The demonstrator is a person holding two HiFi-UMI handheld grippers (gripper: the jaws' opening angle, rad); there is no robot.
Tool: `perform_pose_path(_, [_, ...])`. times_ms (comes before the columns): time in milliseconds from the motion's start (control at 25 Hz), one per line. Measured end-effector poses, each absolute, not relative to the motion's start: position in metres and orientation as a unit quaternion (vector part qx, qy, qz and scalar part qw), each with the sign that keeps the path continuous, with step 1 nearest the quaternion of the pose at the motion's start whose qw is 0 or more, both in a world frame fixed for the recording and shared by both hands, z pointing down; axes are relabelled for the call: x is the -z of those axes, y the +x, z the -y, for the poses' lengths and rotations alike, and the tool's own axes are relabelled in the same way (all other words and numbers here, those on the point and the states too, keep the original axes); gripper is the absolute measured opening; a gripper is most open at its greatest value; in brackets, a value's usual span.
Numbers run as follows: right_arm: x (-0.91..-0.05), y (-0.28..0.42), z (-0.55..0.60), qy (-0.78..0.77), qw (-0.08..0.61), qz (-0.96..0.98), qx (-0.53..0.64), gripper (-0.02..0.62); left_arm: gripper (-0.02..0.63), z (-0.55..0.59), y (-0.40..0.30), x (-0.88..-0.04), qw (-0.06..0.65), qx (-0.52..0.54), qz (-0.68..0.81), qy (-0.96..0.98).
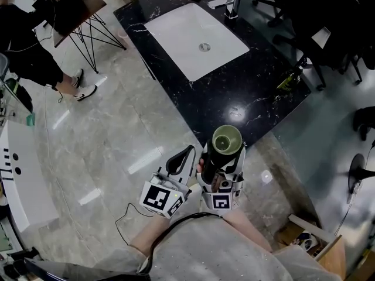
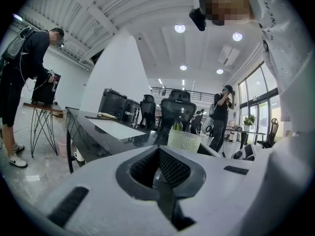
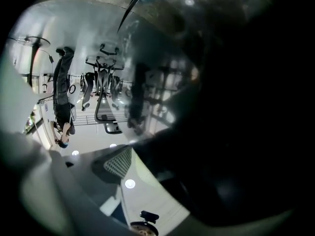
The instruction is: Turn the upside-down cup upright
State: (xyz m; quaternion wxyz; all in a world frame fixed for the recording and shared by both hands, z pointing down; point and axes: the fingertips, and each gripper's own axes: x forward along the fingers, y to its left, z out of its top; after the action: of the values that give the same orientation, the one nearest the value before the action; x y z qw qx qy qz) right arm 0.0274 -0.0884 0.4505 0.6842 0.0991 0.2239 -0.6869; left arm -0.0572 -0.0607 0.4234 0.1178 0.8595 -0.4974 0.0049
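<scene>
Head view: right gripper (image 1: 222, 160) has its jaws grasping the cup (image 1: 227, 139). The cup is in the air, mouth up, just off the near corner of the black surface (image 1: 263, 92). Left gripper (image 1: 183, 158) sits just left of it.

Left gripper view: jaws clenched, nothing between them.

Right gripper view: the dark cup body fills the gap between the jaws.

I judge the flip is about done. Next I need to carry the cup over the surface, seat its base flat and let go.

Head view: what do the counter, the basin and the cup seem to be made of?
The counter: polished black stone, likely marble, by its white veins and lamp glare. The basin: smooth white ceramic or resin, evenly matte. The cup: probably plastic, pale green inside with a dull sheen.
</scene>
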Motion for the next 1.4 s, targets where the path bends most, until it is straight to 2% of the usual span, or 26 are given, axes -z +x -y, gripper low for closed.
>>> perform_pose_path(200, [-0.443,0.031,0.085,0.122,0.687,-0.241,0.674,0.402,0.006,0.058,-0.058,-0.425,0.121,-0.006,0.498,0.858])
perform_pose_path(1000, [-0.405,0.004,0.039,0.101,0.567,-0.476,0.664,0.399,0.006,0.048,-0.061,-0.427,0.120,0.001,0.502,0.856])
perform_pose_path(1080, [-0.399,-0.005,0.029,0.092,0.524,-0.538,0.655,0.358,0.008,0.047,-0.061,-0.426,0.119,0.003,0.502,0.857])
perform_pose_path(1200, [-0.385,-0.021,0.014,0.055,0.432,-0.651,0.621,0.218,0.006,0.044,-0.059,-0.424,0.119,0.006,0.498,0.859])
perform_pose_path(1360, [-0.399,-0.025,0.010,-0.031,0.320,-0.754,0.573,0.070,0.006,0.041,-0.052,-0.424,0.121,0.009,0.492,0.862])
perform_pose_path(1400, [-0.404,-0.022,0.010,-0.053,0.304,-0.767,0.562,0.049,0.006,0.040,-0.050,-0.425,0.122,0.011,0.489,0.863])
